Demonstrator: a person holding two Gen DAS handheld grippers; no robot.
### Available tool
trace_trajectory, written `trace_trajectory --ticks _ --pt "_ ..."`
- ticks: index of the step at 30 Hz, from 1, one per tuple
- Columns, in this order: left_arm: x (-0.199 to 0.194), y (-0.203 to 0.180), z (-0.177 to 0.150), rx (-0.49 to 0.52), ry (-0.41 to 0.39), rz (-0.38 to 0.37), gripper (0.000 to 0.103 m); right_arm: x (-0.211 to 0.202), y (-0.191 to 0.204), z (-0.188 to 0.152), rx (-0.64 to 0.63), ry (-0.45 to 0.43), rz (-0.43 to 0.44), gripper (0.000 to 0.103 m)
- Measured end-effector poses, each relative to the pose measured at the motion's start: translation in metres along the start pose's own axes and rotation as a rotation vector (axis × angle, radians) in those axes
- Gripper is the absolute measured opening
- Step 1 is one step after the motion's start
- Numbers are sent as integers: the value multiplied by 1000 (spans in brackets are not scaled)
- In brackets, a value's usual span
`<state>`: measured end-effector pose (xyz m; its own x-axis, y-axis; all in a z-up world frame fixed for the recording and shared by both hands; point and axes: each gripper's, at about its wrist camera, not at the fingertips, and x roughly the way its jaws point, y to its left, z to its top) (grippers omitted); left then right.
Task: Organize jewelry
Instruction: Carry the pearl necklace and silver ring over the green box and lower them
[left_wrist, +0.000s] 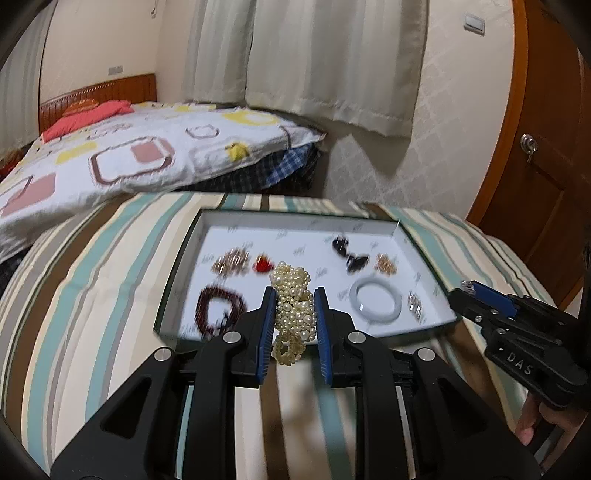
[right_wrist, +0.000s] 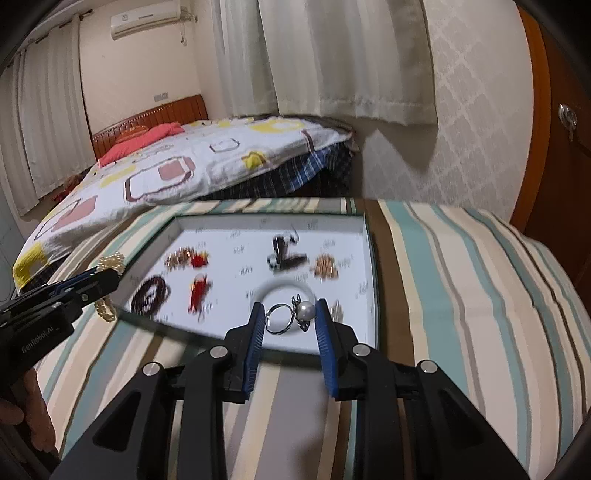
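My left gripper (left_wrist: 294, 299) is shut on a cream pearl bracelet (left_wrist: 293, 314) and holds it above the near edge of a white jewelry tray (left_wrist: 295, 232). My right gripper (right_wrist: 290, 314) is shut on a silver ring with a pearl (right_wrist: 291, 317), above the tray's near right part (right_wrist: 365, 258). In the tray lie a dark red bead bracelet (left_wrist: 219, 308), a white bangle (left_wrist: 375, 299), gold pieces (left_wrist: 231, 262), a red charm (left_wrist: 262, 264) and black earrings (left_wrist: 349, 254). The right gripper shows in the left wrist view (left_wrist: 467, 286), the left gripper in the right wrist view (right_wrist: 107, 275).
The tray sits on a striped cloth (left_wrist: 110, 280) over a table. A bed with a patterned quilt (left_wrist: 129, 155) stands behind on the left. Curtains (left_wrist: 314, 55) hang at the back and a wooden door (left_wrist: 546, 147) is at the right.
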<state>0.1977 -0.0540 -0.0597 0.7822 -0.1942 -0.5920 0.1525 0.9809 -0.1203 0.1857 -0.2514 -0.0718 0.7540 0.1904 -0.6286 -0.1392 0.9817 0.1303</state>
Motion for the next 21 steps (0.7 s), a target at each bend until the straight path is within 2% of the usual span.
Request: trace_trajectory --ticks 6,16,21 --pt "10 -10 25 13 -48 -16 21 3 0 27 -14 -57 -1 29" --pt "37 -20 55 23 -111 -22 21 21 -7 51 -23 -107 -11 29" --pt "63 -22 53 26 -82 -9 21 39 -11 50 -21 -90 -16 29"
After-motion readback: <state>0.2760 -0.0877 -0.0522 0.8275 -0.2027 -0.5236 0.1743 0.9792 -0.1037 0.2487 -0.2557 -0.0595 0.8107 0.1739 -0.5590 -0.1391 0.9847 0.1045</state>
